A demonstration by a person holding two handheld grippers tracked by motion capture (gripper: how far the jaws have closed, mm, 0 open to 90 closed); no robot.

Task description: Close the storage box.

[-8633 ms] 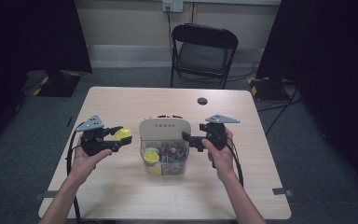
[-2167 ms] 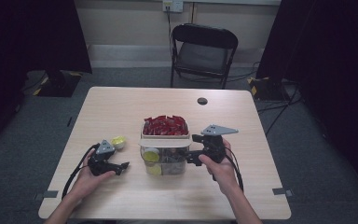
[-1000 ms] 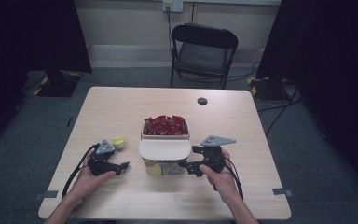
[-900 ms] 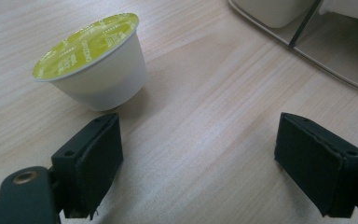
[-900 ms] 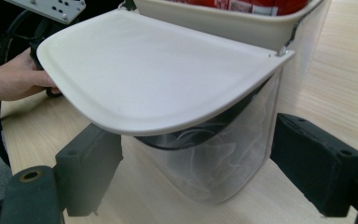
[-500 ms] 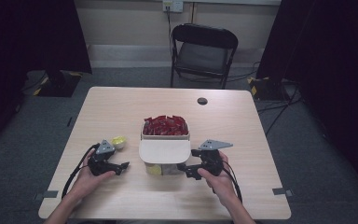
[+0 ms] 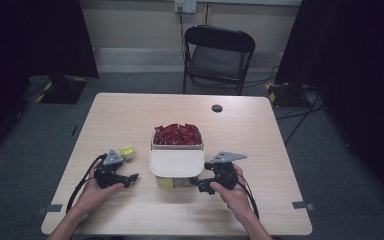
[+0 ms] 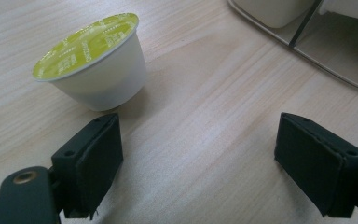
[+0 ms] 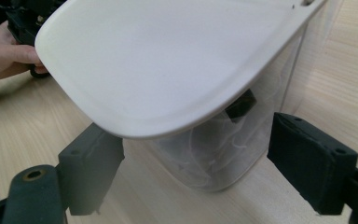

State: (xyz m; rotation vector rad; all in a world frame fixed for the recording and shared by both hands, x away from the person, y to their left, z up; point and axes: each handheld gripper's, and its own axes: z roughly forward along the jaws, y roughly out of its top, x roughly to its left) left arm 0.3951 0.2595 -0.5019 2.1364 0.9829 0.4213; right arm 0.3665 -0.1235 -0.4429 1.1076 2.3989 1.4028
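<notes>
Right gripper jaws wide, straddling container.

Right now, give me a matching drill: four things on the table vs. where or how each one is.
Things:
1. coffee pod
2. white lid
3. red packets
4. left gripper

Places or states:
A. piled in the far part of the container
B. covering the near part of the container
C. open, resting on the table with nothing between its jaws
D. standing on the table with its green foil top up, left of the container

Pairs: 1-D, 2-B, 3-A, 4-C
</notes>
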